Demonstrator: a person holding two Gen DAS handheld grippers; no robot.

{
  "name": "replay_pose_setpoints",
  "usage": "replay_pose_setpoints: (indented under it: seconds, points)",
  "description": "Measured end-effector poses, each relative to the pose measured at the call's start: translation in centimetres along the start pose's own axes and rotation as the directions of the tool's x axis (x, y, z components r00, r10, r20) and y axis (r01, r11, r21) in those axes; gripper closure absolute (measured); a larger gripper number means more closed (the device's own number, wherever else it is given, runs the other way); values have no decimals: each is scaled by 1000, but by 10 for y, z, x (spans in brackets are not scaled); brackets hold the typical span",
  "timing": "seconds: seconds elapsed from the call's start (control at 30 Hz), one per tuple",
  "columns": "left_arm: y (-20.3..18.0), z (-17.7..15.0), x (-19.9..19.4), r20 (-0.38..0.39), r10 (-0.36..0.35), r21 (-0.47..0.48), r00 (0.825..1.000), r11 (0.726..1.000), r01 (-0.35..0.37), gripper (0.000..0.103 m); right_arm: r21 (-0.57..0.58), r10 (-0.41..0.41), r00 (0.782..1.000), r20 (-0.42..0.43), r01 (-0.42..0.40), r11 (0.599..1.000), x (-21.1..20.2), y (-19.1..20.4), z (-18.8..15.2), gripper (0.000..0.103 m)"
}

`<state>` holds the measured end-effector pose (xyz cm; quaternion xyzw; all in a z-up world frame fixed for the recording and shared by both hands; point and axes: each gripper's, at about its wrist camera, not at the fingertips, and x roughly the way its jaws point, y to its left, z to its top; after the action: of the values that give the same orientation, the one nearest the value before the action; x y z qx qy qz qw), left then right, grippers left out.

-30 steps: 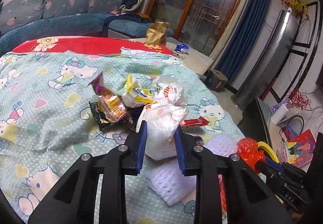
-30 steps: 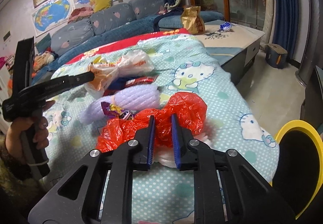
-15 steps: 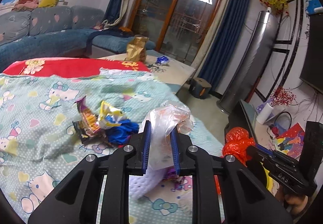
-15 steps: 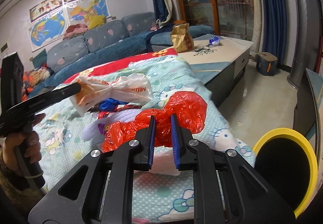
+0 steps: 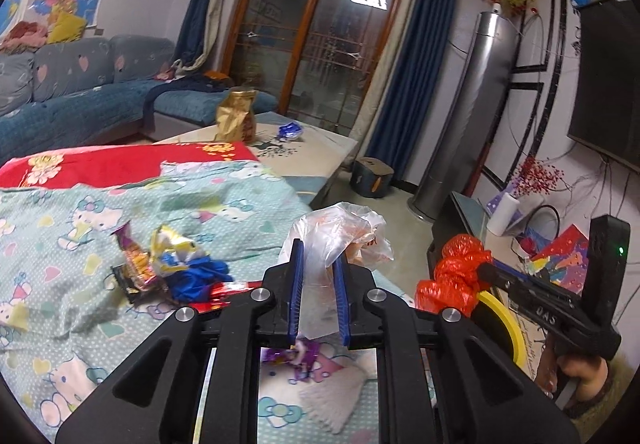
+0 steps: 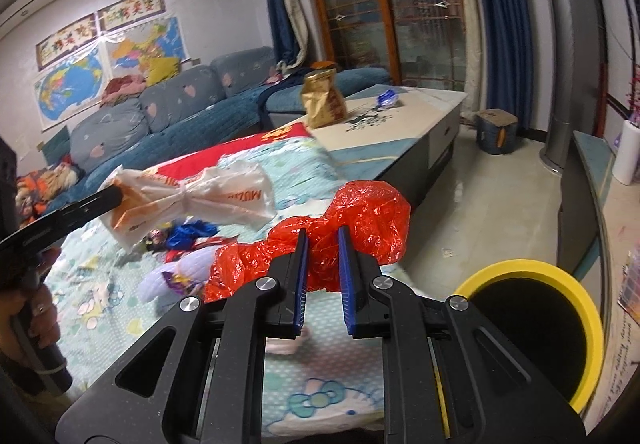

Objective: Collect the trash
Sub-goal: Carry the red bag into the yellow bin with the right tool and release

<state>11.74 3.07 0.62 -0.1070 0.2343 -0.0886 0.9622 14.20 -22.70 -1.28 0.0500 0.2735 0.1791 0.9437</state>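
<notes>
Left wrist view: the left gripper [image 5: 319,264], jaws just closing, pinches a clear bag [image 5: 340,232] above the blanket [image 5: 60,212]. The right gripper [image 6: 323,250] clamps a red bag [image 6: 360,212] near the yellow bin [image 6: 592,320].

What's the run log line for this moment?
left gripper: shut on white bag | right gripper: shut on red bag | bin: open, nothing dropped yet | wrappers: on bedspread

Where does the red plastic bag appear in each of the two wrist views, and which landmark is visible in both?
Left wrist: red plastic bag at right of centre, held by the right gripper.
Right wrist: centre, between the near blue pads.
Shared landmark: gold paper bag on the far table.
</notes>
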Motion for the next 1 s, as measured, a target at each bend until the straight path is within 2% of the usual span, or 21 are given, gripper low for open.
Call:
replay_pose_setpoints:
  seconds: [0.47,0.67,1.0]
  points:
    - [-59,-14,28,-62,-99,78,993,992,104,89,122,-166,985,38,161,979,-20,-74,4,93]
    - [-91,-27,45,-102,-144,119,984,981,155,89,176,-255,967,24,247,953,-27,-110,-1,93]
    - [-137,-55,77,-189,-182,170,965,962,214,89,263,-344,939,-17,336,904,-36,-164,-17,93]
